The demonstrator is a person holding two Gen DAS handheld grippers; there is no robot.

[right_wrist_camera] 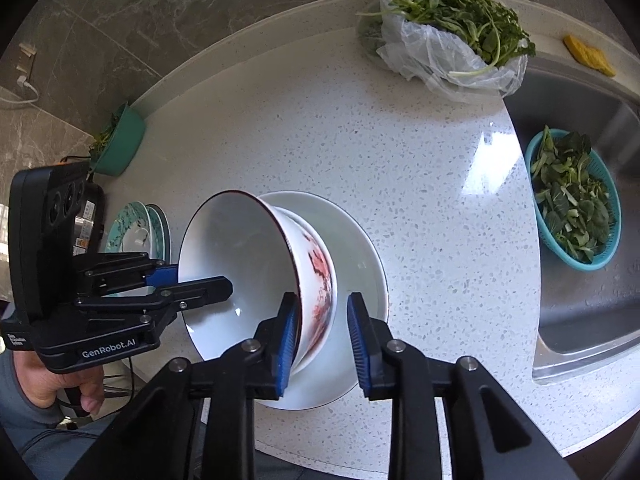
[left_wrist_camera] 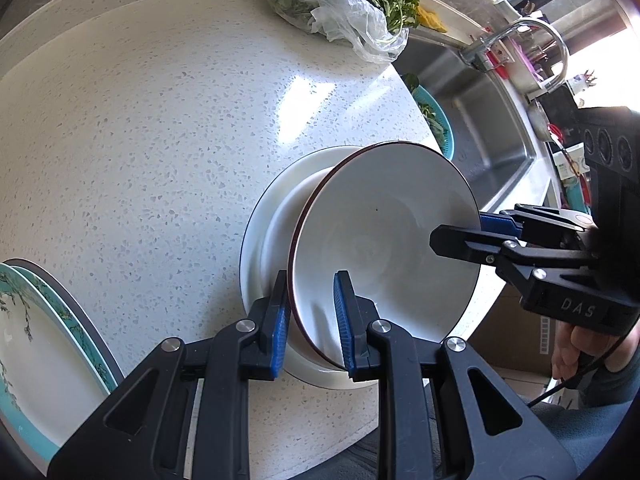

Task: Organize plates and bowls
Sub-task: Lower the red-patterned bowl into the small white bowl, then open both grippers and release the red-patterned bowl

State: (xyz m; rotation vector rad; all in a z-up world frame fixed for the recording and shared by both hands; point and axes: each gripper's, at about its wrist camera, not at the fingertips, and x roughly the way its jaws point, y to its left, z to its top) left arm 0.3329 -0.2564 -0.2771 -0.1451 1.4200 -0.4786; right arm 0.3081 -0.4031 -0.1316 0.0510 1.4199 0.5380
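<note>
- One bowl (right_wrist_camera: 256,264), white with red pattern outside, tilted on its side over the white stack; both tongs straddle its rim.
- Left tongs (left_wrist_camera: 310,320): we see the outer pad against the bowl's wall, the inner pad just clear; whether it pinches, we cannot tell.
- Right tongs (right_wrist_camera: 322,340): spread, inner pad touching the rim, outer pad apart.
- One white plate (right_wrist_camera: 360,240) beneath, with a smaller white dish on it.
- Two teal plates (left_wrist_camera: 44,340), stacked, on the counter (left_wrist_camera: 160,140).
- One bag of greens (right_wrist_camera: 452,32); one teal basket (right_wrist_camera: 576,200) of leaves in the sink (right_wrist_camera: 592,300).

Bare countertop (right_wrist_camera: 320,128) behind; sink (right_wrist_camera: 580,300) bounds right.
</note>
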